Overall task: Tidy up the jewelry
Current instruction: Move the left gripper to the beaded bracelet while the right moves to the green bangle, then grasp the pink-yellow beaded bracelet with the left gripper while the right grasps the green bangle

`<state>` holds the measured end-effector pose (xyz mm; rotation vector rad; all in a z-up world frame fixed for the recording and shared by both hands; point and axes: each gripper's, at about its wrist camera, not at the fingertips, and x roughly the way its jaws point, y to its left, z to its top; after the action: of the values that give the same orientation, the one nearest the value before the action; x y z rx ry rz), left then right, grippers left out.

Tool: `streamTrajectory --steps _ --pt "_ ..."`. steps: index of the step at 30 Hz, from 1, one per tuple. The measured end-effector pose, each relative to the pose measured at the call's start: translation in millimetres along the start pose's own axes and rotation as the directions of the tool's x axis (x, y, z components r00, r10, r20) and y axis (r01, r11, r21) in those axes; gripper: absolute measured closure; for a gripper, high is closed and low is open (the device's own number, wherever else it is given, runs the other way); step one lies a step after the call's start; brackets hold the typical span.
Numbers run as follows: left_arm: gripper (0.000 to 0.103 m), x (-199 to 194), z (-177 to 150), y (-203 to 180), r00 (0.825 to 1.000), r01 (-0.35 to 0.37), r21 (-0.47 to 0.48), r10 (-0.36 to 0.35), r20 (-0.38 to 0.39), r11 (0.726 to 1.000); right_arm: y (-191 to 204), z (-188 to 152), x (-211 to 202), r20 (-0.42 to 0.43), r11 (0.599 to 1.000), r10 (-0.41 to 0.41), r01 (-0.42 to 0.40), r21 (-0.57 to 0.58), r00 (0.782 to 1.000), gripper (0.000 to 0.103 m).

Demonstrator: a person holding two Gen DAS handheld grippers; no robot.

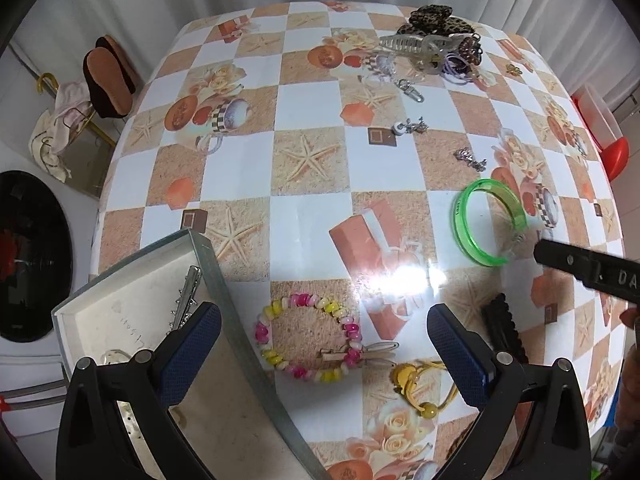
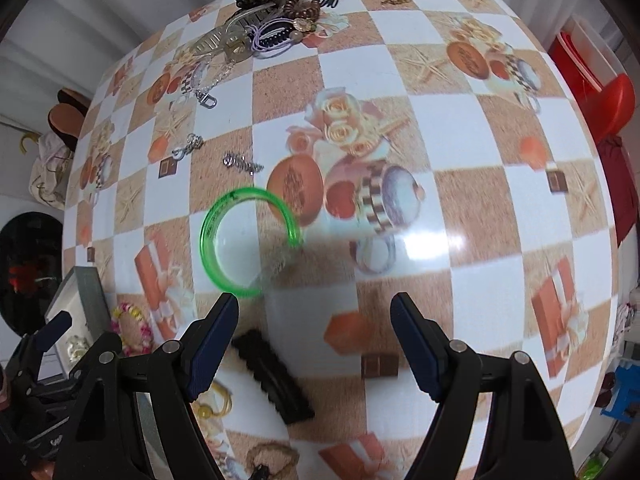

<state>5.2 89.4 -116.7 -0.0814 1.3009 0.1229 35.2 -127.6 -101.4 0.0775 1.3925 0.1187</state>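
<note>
Jewelry box point(image 1: 132, 300) shows faint unreadable script; left gripper point(image 1: 324, 340) and right gripper point(image 2: 314, 344) gape wide, empty.

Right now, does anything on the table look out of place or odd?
Most jewelry still lies loose outside the box: the green bangle, the bead bracelet, and a tangled heap of hair clips at the far edge. Nothing looks broken or spilled.
</note>
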Motion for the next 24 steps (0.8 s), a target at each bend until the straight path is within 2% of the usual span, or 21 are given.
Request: streamTrajectory --steps 2,4,7,8,9,14,16,21,23,24 --pt "0.000 5 -2 -1 1.000 -0.005 -0.001 0.005 -0.016 1.000 3 6 6 0.001 1.000 -0.010 0.011 -0.015 1.000 0.022" --pt "0.006 12 -5 -3 0.999 -0.009 0.004 0.009 -0.038 1.000 6 12 11 0.002 0.999 -0.018 0.018 -0.029 1.000 0.022" --pt "0.007 21 -9 -3 0.998 -0.008 -0.008 0.008 -0.067 1.000 12 18 18 0.007 0.998 -0.031 0.031 -0.057 1.000 0.022" --pt "0.010 23 -9 -3 0.997 -0.006 -0.011 0.005 -0.071 1.000 13 20 20 0.010 0.997 -0.035 0.036 -0.066 0.999 0.023" --pt "0.017 26 -9 -4 0.997 -0.006 -0.016 0.005 -0.079 1.000 15 22 22 0.012 0.997 -0.040 0.040 -0.073 0.999 0.023" --pt "0.020 40 -7 -6 0.994 -0.002 -0.045 -0.003 -0.111 0.999 23 29 32 0.016 0.992 -0.057 0.058 -0.108 0.998 0.033" --pt "0.034 47 -5 -7 0.992 -0.004 -0.053 -0.002 -0.126 0.999 26 31 37 0.013 0.991 -0.061 0.062 -0.118 0.998 0.036" --pt "0.035 53 -5 -9 0.992 -0.009 -0.065 0.001 -0.130 0.998 41 35 42 0.049 0.977 -0.112 0.119 -0.175 0.992 0.041" --pt "0.040 53 -6 -11 0.992 0.000 -0.068 -0.008 -0.125 0.998 46 35 44 0.065 0.967 -0.151 0.161 -0.200 0.986 0.049" --pt "0.048 51 -7 -13 0.993 0.004 -0.064 -0.012 -0.121 0.998 48 34 44 0.071 0.963 -0.155 0.167 -0.210 0.985 0.052"
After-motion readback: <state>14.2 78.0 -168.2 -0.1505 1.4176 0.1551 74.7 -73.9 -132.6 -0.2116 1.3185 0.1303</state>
